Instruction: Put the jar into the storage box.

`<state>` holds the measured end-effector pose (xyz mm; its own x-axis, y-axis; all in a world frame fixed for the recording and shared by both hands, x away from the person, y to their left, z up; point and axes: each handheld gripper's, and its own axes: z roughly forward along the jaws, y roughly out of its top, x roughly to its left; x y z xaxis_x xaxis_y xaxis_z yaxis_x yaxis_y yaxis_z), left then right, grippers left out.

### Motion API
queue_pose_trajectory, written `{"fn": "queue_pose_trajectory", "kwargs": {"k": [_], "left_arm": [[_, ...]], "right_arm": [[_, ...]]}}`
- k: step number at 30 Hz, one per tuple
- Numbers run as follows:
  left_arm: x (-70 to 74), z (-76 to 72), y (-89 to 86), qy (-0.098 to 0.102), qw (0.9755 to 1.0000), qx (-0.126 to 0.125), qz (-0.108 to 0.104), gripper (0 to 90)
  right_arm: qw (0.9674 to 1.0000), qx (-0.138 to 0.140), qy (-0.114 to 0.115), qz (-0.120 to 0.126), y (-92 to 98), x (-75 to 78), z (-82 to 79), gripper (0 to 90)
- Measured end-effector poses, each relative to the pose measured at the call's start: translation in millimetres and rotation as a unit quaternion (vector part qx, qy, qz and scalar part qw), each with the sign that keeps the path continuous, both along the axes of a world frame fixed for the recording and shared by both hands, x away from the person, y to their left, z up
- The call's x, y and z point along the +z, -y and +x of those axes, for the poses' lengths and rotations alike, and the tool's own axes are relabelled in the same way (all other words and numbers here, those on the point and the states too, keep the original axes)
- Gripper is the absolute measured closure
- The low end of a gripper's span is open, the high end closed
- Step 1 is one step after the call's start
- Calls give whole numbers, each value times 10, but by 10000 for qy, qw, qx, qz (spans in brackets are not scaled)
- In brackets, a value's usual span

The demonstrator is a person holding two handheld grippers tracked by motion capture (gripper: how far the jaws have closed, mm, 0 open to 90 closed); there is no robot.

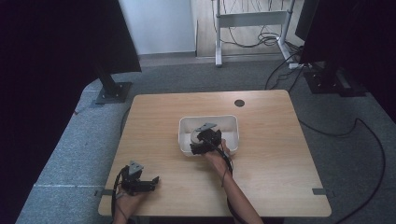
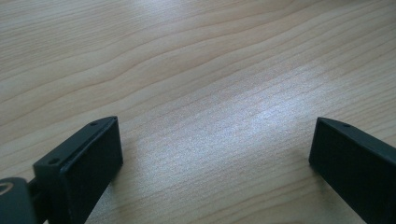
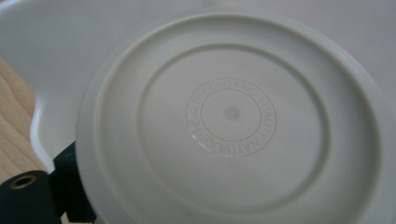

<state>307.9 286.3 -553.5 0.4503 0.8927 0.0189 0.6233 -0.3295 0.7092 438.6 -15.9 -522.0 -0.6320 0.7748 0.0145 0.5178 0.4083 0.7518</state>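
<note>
Inside the white bin (image 1: 232, 122), a round plate (image 3: 229, 121) blocks the right gripper (image 1: 205, 140).

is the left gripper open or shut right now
Open. In the left gripper view the left gripper has its two black jaws standing far apart with only bare wooden table between them, gripping nothing.
</note>
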Motion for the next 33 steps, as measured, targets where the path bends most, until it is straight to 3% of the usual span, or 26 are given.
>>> {"fn": "queue_pose_trajectory", "kwargs": {"k": [11,17,33], "left_arm": [[0,0,0,0,10000,0,0,23],[1,0,0,-7,10000,1,7,23],[-1,-1,1,4,10000,6,-1,24]], "right_arm": [[9998,102,173,70,35,93,-42,36],[9996,163,217,-6,59,122,-83,35],[9987,262,441,48,218,300,-292,42]]}}
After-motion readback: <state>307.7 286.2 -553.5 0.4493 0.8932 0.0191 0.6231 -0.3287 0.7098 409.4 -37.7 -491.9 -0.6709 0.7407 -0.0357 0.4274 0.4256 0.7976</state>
